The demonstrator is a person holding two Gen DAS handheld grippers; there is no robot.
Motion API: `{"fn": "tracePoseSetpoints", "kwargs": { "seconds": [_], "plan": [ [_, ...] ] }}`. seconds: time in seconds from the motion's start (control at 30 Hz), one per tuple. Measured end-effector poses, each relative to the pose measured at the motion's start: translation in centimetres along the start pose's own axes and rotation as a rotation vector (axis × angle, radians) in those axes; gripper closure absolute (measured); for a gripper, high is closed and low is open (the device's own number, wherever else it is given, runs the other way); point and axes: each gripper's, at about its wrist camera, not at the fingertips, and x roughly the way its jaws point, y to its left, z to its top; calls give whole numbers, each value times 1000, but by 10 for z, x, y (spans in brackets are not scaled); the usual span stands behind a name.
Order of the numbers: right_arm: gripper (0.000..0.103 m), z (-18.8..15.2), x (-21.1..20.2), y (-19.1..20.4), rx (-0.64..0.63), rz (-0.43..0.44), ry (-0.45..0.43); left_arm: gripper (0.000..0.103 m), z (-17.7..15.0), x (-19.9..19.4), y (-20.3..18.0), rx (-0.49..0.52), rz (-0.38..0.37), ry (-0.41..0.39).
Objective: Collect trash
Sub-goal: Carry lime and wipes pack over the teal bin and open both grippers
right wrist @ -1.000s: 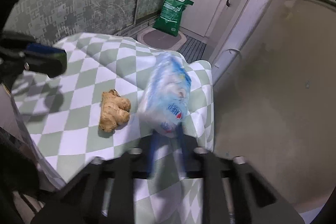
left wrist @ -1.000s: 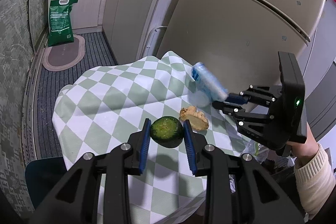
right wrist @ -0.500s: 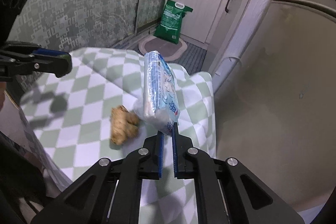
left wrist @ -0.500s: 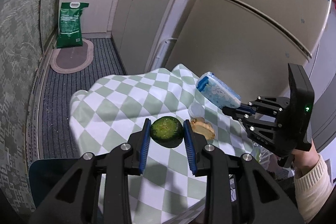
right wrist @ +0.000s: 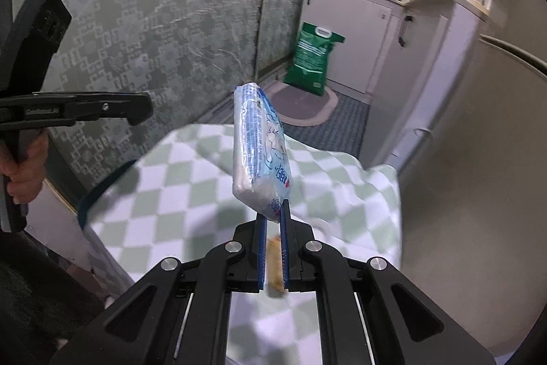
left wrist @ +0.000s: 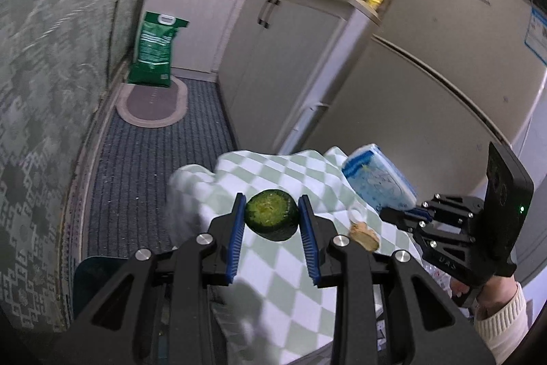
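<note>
My left gripper [left wrist: 271, 209] is shut on a green cut vegetable piece [left wrist: 271, 218] and holds it above the checked tablecloth [left wrist: 273, 283]. My right gripper [right wrist: 272, 214] is shut on the lower corner of a blue and white plastic packet [right wrist: 259, 153] and holds it upright in the air; it also shows in the left wrist view [left wrist: 377, 182]. A piece of ginger [left wrist: 364, 236] and a small white cap [left wrist: 355, 213] lie on the cloth below the packet. The ginger shows between the right fingers [right wrist: 275, 276].
A fridge [left wrist: 444, 84] stands close to the table's right side. White cabinets [left wrist: 273, 50] and a green sack [left wrist: 154, 50] stand beyond on a striped mat [left wrist: 150, 159]. A dark blue bin edge [left wrist: 99, 279] shows at the table's left.
Both grippers have risen with their loads, so the table looks lower and farther. The packet has swung upright in the right gripper. The ginger stays on the cloth.
</note>
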Motion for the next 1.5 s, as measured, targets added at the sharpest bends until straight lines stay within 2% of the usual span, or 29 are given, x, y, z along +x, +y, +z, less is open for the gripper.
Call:
{"fn": "tracePoseSetpoints", "kwargs": {
  "seconds": [0.3, 0.53, 0.93, 1.17, 1.3, 1.5],
  "plan": [
    [96, 25, 17, 43, -36, 75, -1, 70, 1, -25, 47, -67, 88, -21],
    [96, 39, 32, 72, -65, 126, 10, 70, -6, -36, 78, -108, 164, 8],
    [96, 60, 50, 118, -111, 212, 37, 70, -28, -27, 114, -106, 268, 154],
    [96, 66, 62, 133, -125, 248, 73, 70, -53, -8, 126, -69, 288, 307],
    [96, 67, 72, 143, -131, 265, 109, 70, -66, 0, 130, -40, 309, 362],
    [96, 66, 89, 156, -140, 274, 176, 63, -77, 5, 137, -29, 317, 416]
  ]
}}
